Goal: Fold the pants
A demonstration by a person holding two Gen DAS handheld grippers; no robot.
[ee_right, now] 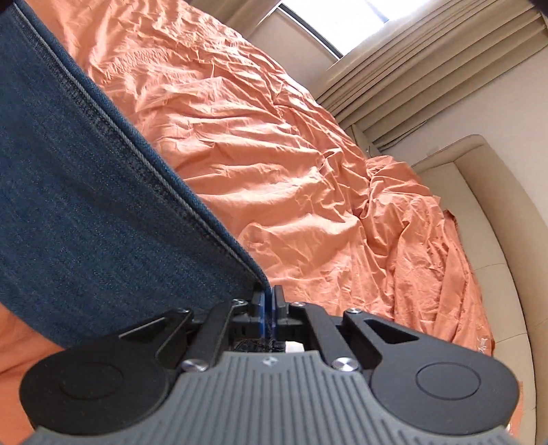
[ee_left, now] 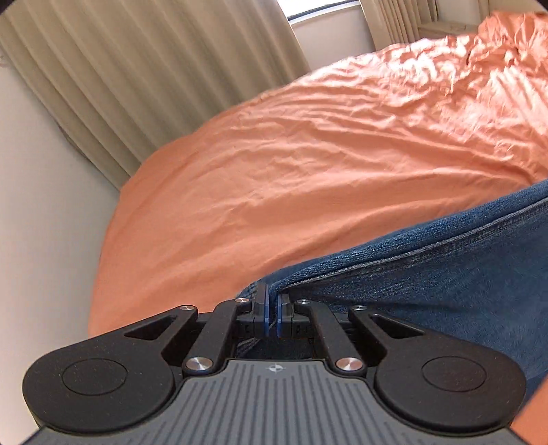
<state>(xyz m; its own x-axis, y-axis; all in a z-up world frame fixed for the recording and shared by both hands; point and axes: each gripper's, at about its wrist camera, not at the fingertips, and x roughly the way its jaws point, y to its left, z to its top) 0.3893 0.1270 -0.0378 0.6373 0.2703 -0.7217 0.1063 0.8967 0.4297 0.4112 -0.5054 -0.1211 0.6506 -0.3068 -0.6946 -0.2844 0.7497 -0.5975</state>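
Above the bed (ee_left: 308,171), both tongs hold the jeans (ee_left: 428,274) up.
Left tongs (ee_left: 273,304) and right tongs (ee_right: 269,304) each pinch a stitched edge (no finished fold shows yet), so laying down and folding remain.

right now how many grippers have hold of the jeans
2. The left gripper pinches the jeans at one seamed corner; the right gripper pinches another, both above the orange sheet.

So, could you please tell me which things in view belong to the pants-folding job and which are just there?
Part of the job:
- jeans, pinched at an edge by both
- left gripper
- right gripper
- orange bedsheet, the surface below

Just there:
- curtains
- window
- beige bed surround
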